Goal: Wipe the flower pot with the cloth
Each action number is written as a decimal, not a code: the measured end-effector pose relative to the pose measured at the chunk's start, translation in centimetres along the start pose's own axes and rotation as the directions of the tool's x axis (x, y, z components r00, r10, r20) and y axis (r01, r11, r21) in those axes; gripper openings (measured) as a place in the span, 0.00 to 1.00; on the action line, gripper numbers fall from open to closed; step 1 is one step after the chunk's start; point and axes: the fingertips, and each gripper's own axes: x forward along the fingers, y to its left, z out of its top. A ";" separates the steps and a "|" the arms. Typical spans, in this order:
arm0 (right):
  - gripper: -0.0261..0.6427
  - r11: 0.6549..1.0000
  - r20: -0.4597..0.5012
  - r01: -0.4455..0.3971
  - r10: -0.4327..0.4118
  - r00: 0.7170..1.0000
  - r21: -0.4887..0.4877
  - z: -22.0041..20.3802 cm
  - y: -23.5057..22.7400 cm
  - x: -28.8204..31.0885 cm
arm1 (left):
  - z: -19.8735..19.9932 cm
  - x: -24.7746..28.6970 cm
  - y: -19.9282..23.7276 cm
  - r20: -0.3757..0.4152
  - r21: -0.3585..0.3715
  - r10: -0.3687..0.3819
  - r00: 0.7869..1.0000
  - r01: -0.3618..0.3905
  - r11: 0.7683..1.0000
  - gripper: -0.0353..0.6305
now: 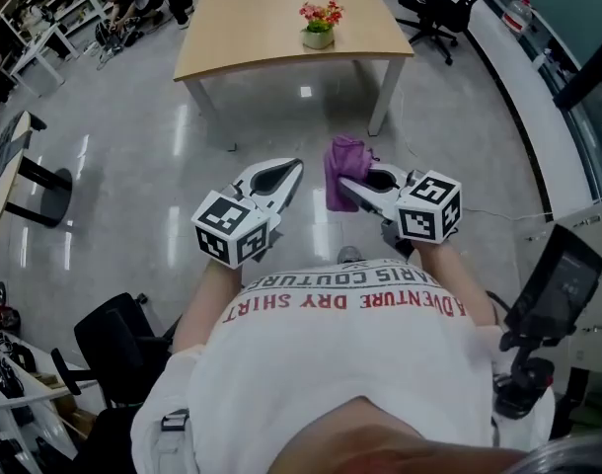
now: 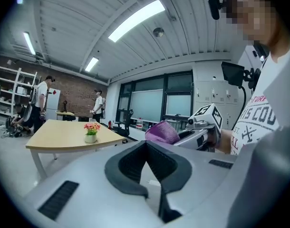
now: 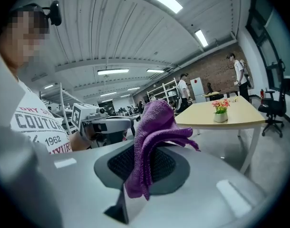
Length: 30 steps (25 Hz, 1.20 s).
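Jaws first: those of the left gripper (image 1: pixel 293 166) are pressed together with nothing between them. Those of the right gripper (image 1: pixel 348 184) are clamped on the cloth (image 3: pixel 152 137), which stands up from the tips in a bunch and hangs over one side.

As I judge it, the task is only at its start — the cloth is in the grip, but no wiping is done. The pot (image 1: pixel 318 38) stands on the table (image 1: pixel 252 28) far ahead, well apart from both grippers, with open floor (image 1: pixel 183 146) between. Nearly everything is left: to come to the table, bring the cloth against the pot and rub its wall. Perhaps the empty left gripper must steady it, because the pot looks small and light.

About materials: the cloth is purple and soft, with a short looped pile like a towel, folded in thick loose pleats — it should follow a curved surface well. The pot is pale, low and rounded, and looks smooth; ceramic or plastic I cannot tell. Pink and orange flowers (image 1: pixel 321 14) fill its top. The table has a light wood-coloured top with rounded edges and straight white legs. The floor is grey and glossy and mirrors the lamps. Both grippers have smooth pale shells and dark pads (image 3: pixel 117 164) with a fine grid texture.
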 end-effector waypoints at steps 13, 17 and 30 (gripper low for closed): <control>0.11 0.997 0.003 0.079 -0.079 0.997 -0.016 -2.1 5.1 -10.0 | 1.4 -2.1 -11.7 0.029 0.005 -0.022 0.999 0.021 1.000 0.06; 0.11 0.997 0.006 0.068 -0.068 0.998 -0.025 -3.1 5.6 -12.5 | 0.8 -1.2 -14.6 0.029 0.005 -0.019 0.999 0.019 1.000 0.06; 0.11 0.998 0.026 0.013 -0.011 1.000 -0.061 -3.6 6.6 -16.5 | 0.7 0.6 -18.8 0.018 0.007 0.012 1.000 -0.012 1.000 0.06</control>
